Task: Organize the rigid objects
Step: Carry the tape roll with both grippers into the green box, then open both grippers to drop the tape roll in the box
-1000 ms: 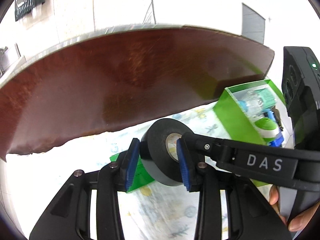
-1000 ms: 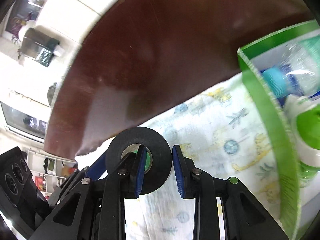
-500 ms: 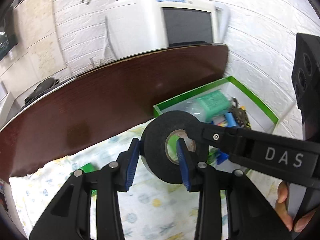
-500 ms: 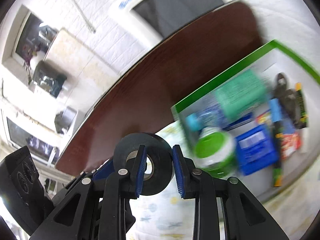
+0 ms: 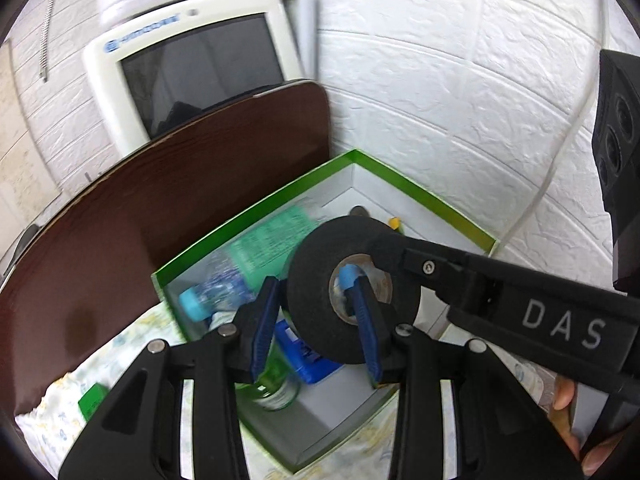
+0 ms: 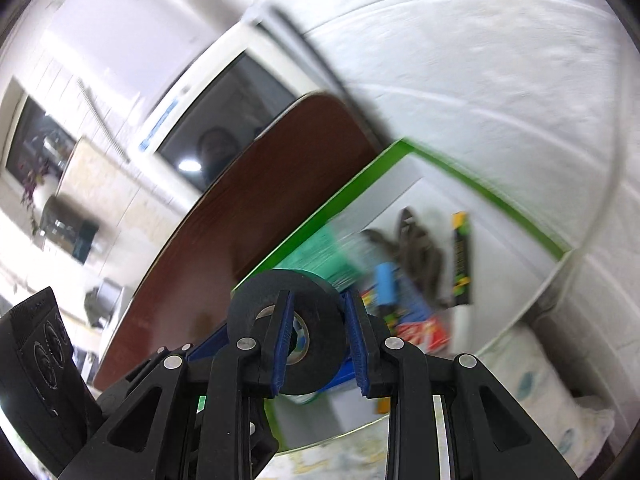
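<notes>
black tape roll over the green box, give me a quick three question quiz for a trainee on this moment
1. True or false: only one gripper grips the black tape roll.
2. Which is in the green box? A) a bottle with a light blue cap B) a banana C) a mug
3. Fill in: one jaw of the left gripper passes through the roll's ____.

Key:
1. False; the right gripper also clamps it.
2. A, the bottle.
3. Core hole.

We see two close wrist views, each angled down along its own fingers. Both share the tape roll point(image 5: 352, 292) point(image 6: 294, 324), green box point(image 5: 256, 206) point(image 6: 352, 192), table point(image 5: 160, 208) point(image 6: 256, 208) and monitor point(image 5: 196, 64) point(image 6: 224, 116).
</notes>
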### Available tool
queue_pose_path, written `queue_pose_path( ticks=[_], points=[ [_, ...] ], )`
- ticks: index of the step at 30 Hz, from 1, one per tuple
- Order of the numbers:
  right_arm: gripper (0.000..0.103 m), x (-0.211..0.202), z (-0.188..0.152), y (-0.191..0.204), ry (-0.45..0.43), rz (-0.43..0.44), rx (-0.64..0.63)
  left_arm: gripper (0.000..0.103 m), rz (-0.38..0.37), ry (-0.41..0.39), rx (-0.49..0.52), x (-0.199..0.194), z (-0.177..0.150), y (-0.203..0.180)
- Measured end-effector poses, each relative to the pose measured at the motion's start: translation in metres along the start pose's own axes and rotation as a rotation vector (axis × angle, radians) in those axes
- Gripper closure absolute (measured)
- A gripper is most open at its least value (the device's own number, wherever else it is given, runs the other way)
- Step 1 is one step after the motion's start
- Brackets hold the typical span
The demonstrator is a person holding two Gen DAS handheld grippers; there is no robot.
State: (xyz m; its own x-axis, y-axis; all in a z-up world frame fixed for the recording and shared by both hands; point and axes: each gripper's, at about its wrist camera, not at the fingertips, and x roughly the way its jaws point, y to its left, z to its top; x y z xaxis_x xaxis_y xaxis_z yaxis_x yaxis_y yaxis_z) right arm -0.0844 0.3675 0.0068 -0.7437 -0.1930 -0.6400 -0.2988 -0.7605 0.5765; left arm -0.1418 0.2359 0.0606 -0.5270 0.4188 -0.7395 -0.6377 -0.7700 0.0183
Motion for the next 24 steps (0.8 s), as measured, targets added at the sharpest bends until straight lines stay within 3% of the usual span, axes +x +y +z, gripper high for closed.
queue_pose_path(
  ticks=[5, 17, 20, 24],
  points=[
    [0.074, -0.002, 0.011, -0.03, -0.022, -0.038, 0.026, 0.068, -0.02, 0.028, 0.033, 0.022, 0.009, -0.019],
    [0.074, 0.016, 0.022, -0.062, -0.047, -0.128, 0.05, 0.068, -0.087, 0.096, 0.066, 0.063, 0.012, -0.048],
    [0.074, 0.02, 0.021, -0.06, -0.063, -0.17, 0.035, 0.066, -0.061, 0.095, 0.087, 0.061, 0.009, -0.049],
    [0.074, 0.019, 0.017, -0.057, -0.07, -0.165, 0.036, 0.066, -0.042, 0.081, 0.05, 0.054, 0.005, -0.032]
  ],
)
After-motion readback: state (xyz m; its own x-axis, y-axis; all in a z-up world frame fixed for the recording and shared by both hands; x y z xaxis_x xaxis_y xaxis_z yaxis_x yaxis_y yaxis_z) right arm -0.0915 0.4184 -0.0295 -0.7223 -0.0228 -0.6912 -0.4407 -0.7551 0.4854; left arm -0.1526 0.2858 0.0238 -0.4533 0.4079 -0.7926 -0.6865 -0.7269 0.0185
